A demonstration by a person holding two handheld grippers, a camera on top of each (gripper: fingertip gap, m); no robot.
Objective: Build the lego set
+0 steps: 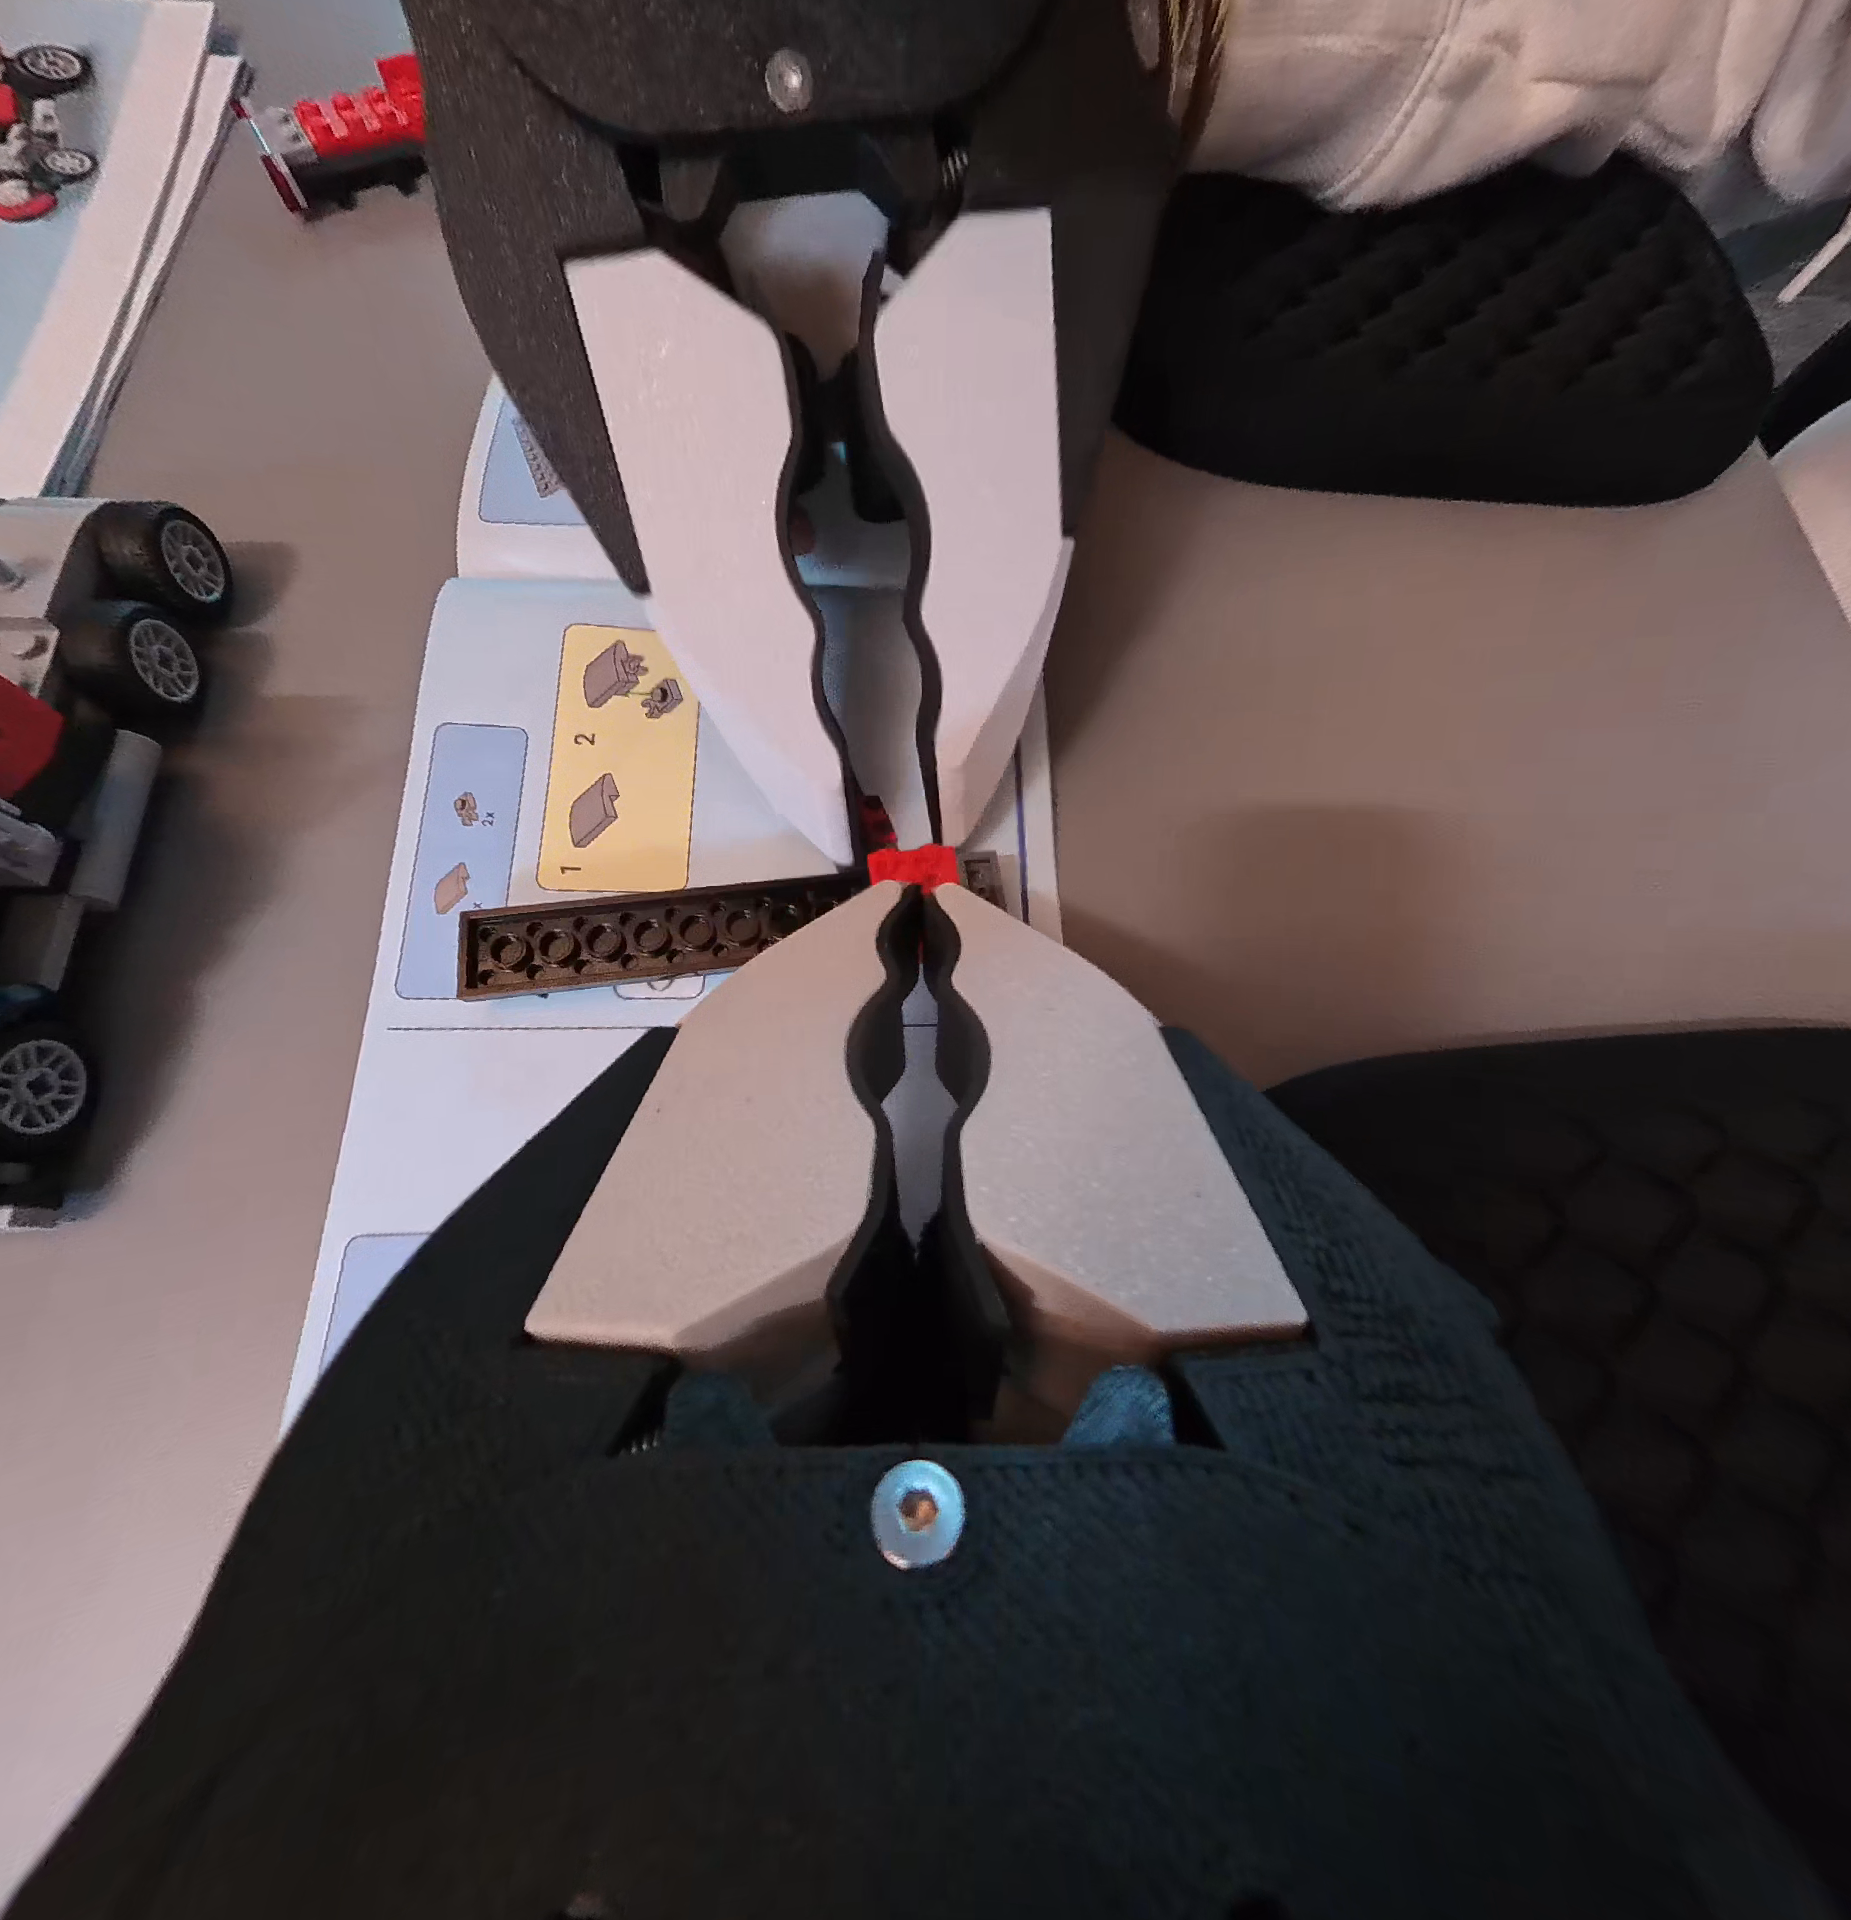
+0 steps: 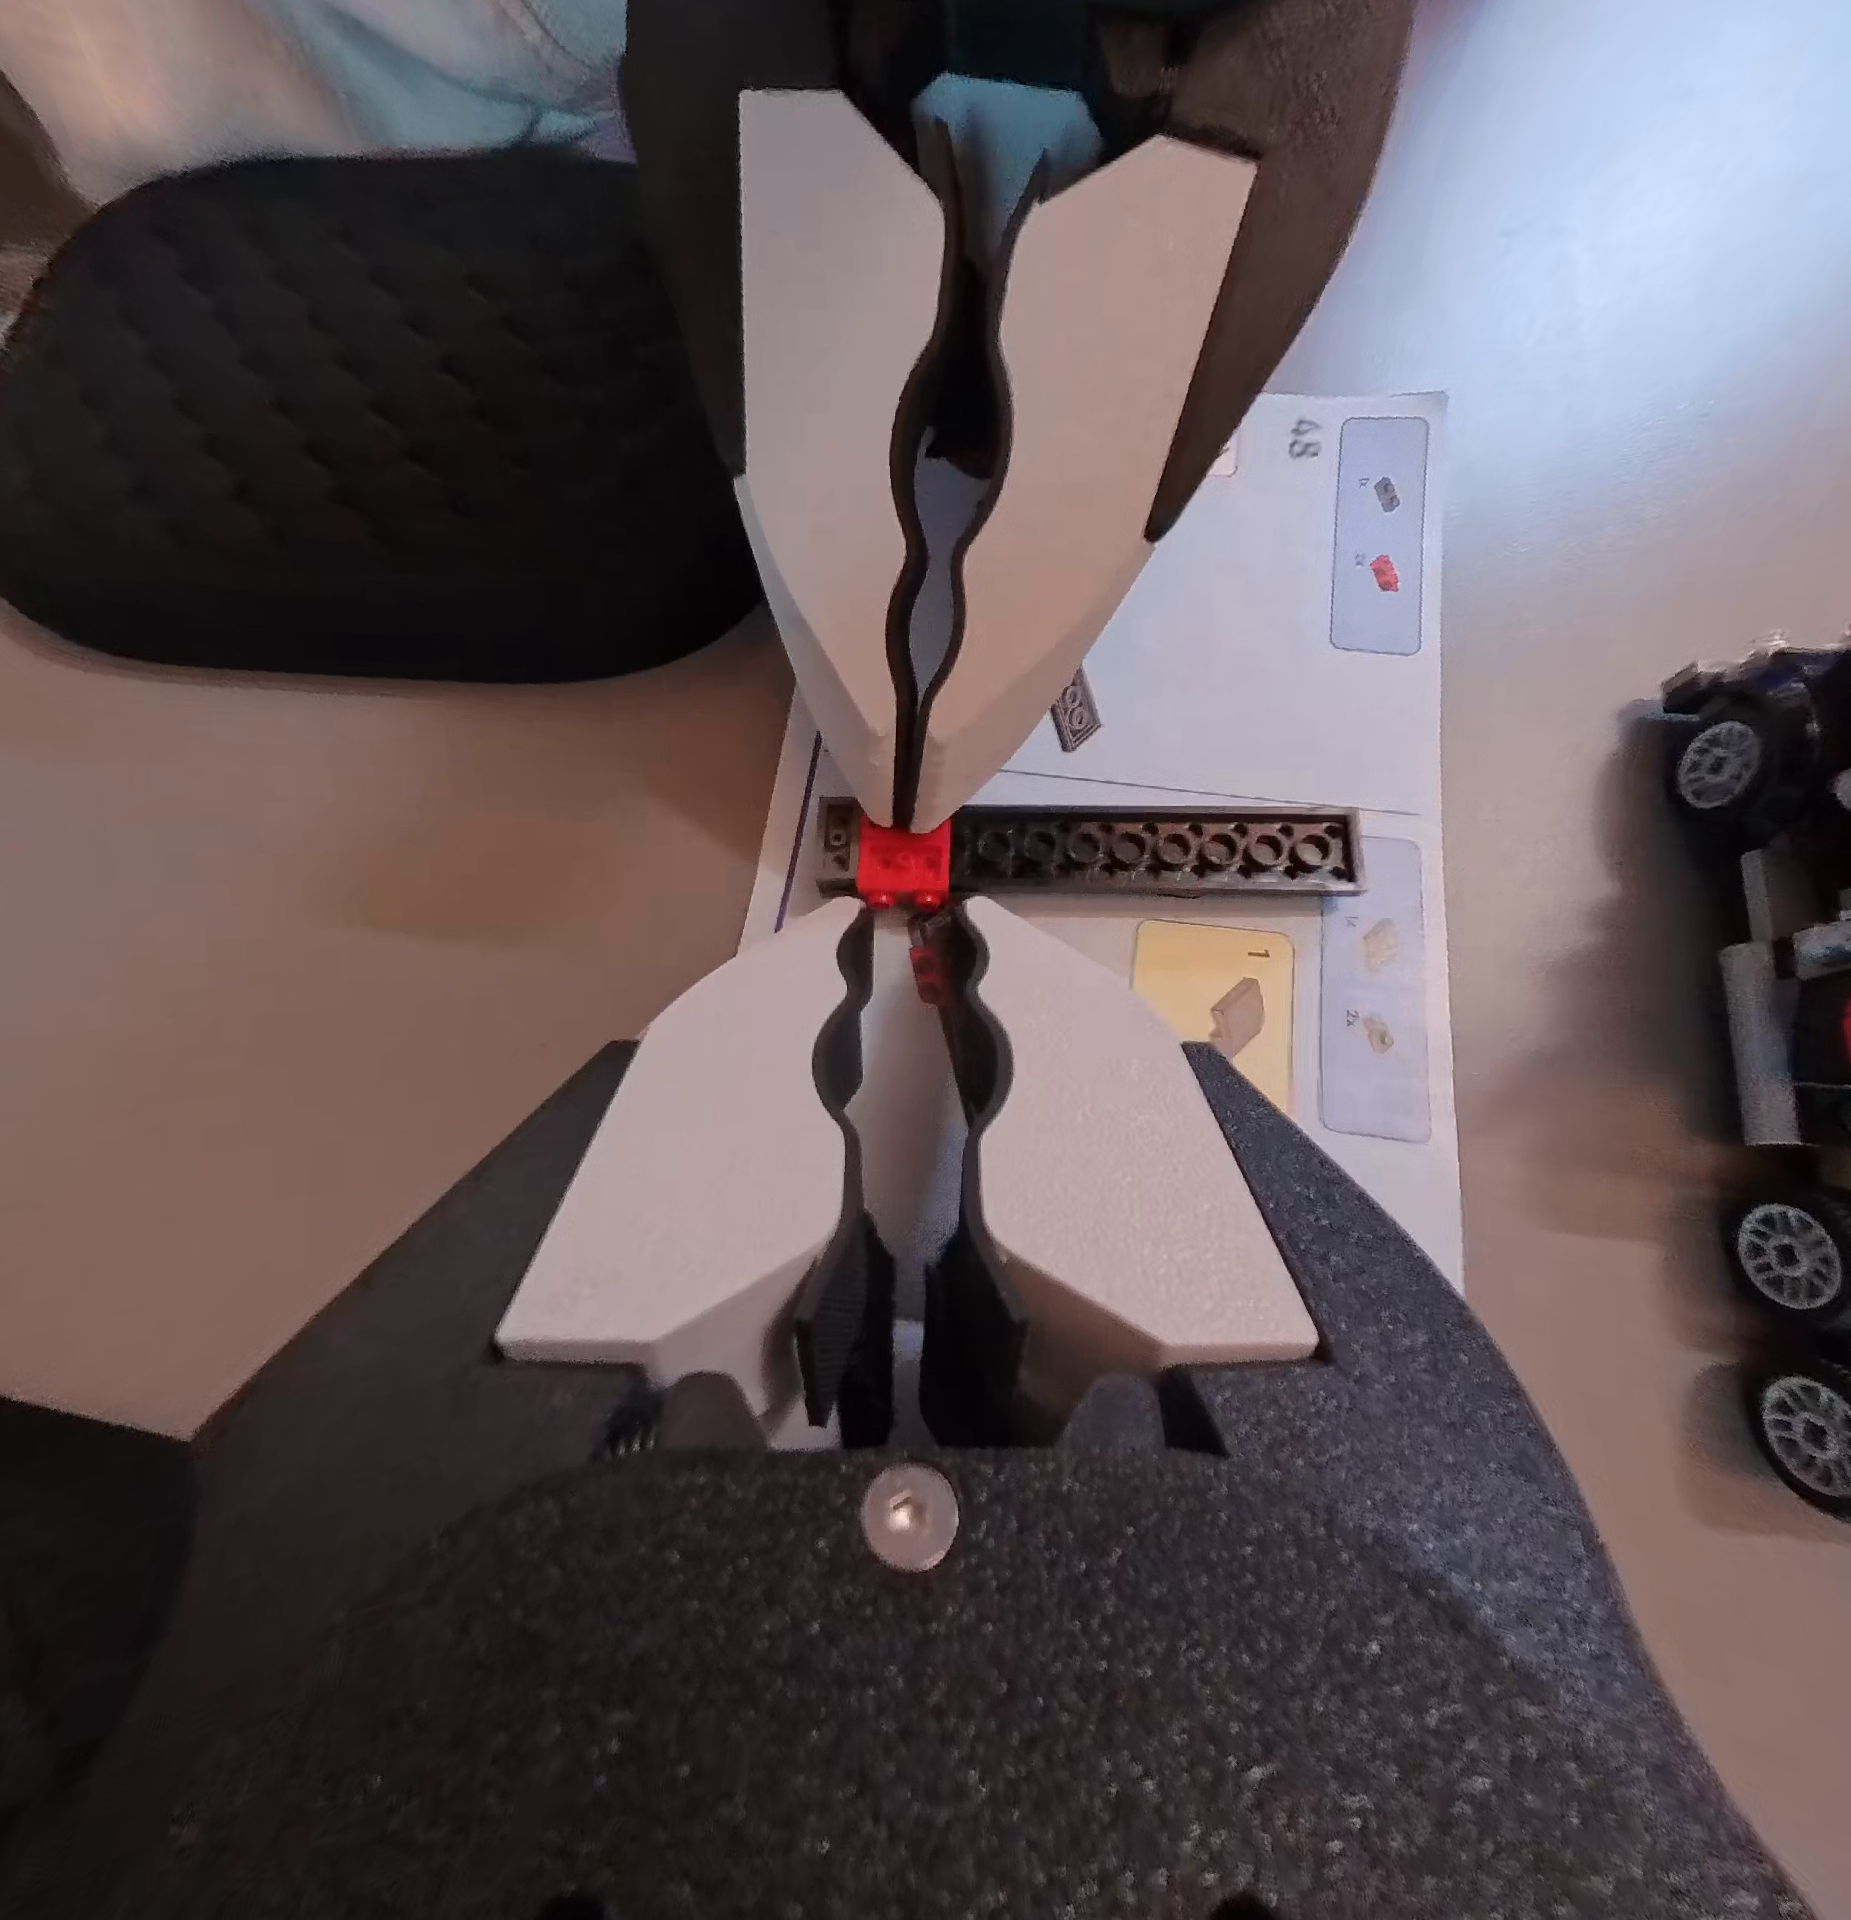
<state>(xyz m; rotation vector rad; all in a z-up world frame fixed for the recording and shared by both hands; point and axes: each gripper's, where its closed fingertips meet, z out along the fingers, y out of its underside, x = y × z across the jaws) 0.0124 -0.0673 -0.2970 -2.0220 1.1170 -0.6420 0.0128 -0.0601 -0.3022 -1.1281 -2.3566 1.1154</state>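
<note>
We see our left tongs [image 1: 913,906] and right tongs [image 2: 916,914] tip to tip, both narrowed around the red brick [image 2: 903,868] between them, atop the dark plate [image 2: 1160,854].

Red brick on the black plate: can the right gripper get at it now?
Likely only partly. The right gripper tips are at the red brick, but the shut left gripper meets it from the far side, and a small red piece seems already held in its jaws.
</note>
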